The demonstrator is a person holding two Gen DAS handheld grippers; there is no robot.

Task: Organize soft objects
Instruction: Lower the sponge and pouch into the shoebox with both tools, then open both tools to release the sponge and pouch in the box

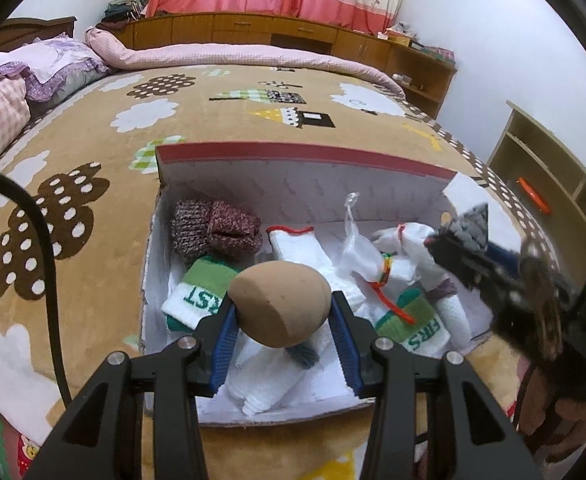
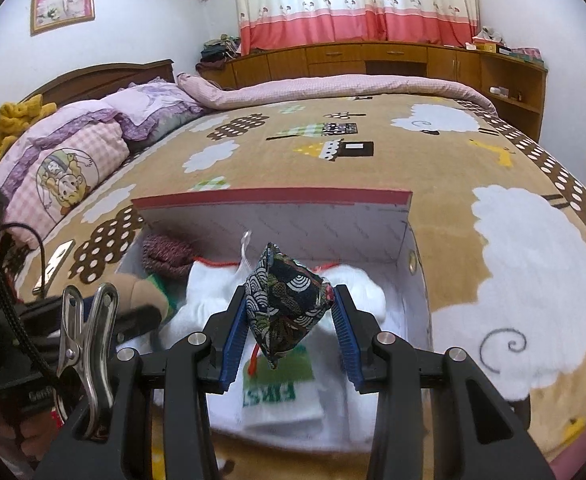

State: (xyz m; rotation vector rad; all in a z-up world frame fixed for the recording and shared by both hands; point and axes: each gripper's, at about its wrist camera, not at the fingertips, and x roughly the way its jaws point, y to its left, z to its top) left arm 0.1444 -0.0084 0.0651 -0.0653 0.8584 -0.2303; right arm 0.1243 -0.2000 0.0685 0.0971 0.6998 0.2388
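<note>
Left gripper [image 1: 283,316] is clamped on a tan egg-shaped foam sponge [image 1: 280,304], held above the open white cardboard box [image 1: 293,184] of socks on the bed. Right gripper [image 2: 291,316] pinches a dark patterned fabric beanbag [image 2: 287,300] over the same box.

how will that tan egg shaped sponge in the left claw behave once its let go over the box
The tan sponge, pinched in the left claw, looks matte and soft, so probably light and squashy. Its rounded egg shape may roll a bit on landing, though the folded socks crowding the box below should stop it quickly.
</note>
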